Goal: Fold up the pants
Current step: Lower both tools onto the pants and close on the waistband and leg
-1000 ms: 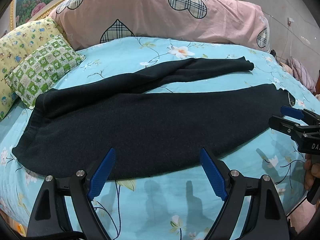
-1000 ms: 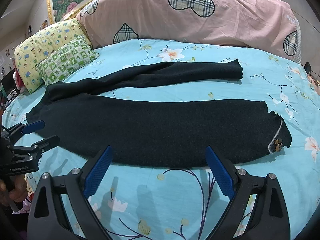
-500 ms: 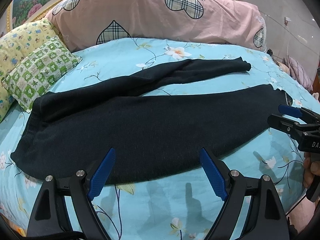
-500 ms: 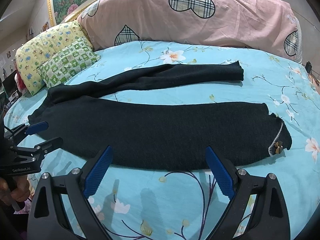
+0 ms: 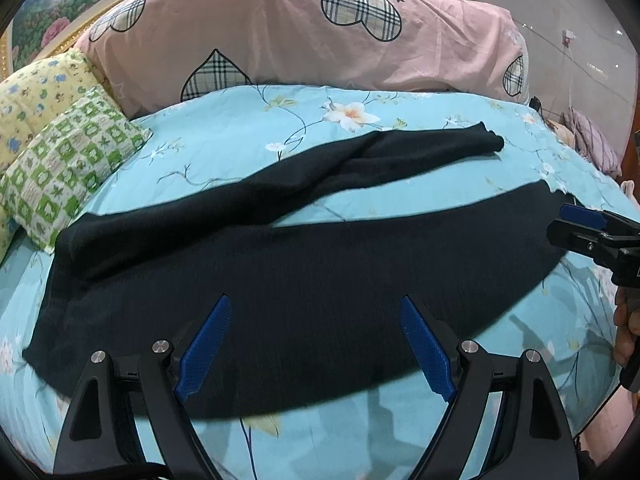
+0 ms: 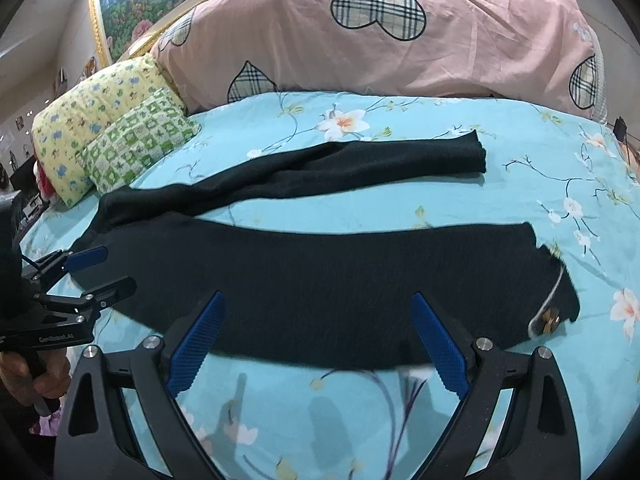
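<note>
Black pants [image 5: 320, 264] lie flat across the bed, waist at the left and two legs running right. The far leg [image 6: 360, 164] angles away from the near leg [image 6: 340, 280], whose cuff carries a small ornament [image 6: 550, 320]. My left gripper [image 5: 315, 302] is open and hovers over the near edge of the pants toward the waist; it also shows at the left as the left gripper [image 6: 119, 268]. My right gripper [image 6: 318, 298] is open over the near leg's front edge, and appears beside the cuff end as the right gripper [image 5: 560, 224]. Neither holds cloth.
The bed has a light blue floral sheet [image 5: 320, 432]. A large pink quilt with plaid hearts [image 6: 380, 40] lies along the headboard. A yellow pillow [image 6: 88, 120] and a green checked pillow [image 6: 140, 144] sit at the far left. A hand [image 6: 36, 376] holds the left gripper's handle.
Both grippers have moved forward, so the near edge of the pants now lies under their open fingers. The pants have not moved.
</note>
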Demonstrator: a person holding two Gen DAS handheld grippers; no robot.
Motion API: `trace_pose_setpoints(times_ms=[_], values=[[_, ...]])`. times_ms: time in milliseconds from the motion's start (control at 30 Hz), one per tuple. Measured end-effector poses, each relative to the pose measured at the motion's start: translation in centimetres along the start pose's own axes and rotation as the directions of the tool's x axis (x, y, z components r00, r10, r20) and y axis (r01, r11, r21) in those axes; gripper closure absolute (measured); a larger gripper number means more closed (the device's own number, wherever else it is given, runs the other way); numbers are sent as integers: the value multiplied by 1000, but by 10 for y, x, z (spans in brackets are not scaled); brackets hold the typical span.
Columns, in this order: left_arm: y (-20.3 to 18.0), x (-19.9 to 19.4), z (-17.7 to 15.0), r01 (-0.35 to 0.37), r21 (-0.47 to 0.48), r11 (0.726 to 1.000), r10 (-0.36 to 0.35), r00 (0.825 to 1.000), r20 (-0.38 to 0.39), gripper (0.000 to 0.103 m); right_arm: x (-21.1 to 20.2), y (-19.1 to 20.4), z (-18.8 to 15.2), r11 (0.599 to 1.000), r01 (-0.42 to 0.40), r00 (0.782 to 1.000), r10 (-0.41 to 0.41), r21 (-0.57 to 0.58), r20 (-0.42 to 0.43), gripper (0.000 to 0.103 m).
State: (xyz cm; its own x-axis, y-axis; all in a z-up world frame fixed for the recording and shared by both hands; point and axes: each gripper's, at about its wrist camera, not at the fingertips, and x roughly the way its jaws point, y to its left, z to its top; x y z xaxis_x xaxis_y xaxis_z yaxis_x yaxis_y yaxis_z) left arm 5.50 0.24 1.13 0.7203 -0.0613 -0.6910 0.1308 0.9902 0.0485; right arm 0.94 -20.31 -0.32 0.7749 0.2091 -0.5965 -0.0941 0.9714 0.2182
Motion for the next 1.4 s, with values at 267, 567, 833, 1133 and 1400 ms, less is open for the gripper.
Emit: trace_pose_setpoints(times_ms=[267,567,833,1133,1400], values=[[7,26,47,-4,24,1000,4,1000,-8,16,11,-27,37,1000,4,1000,-4,18,0,9],[7,77,99,35,65,997,-32,998,-59,16,35,-65,73,999,12,1000,-11,50,-24,9],[-2,142,149,98,127,987,-79,986,-144,16,69,-116,119,995,23,998,-17,93,-61,9],[-17,207,182,132,167,977,-92,969,-230,16,113,-169,156,988,47,994,-31,145,-108,13],[-33,247,194,160,215,963,-93,952,-293,17,148,-188,158,983,25,985,8,184,-175,32]])
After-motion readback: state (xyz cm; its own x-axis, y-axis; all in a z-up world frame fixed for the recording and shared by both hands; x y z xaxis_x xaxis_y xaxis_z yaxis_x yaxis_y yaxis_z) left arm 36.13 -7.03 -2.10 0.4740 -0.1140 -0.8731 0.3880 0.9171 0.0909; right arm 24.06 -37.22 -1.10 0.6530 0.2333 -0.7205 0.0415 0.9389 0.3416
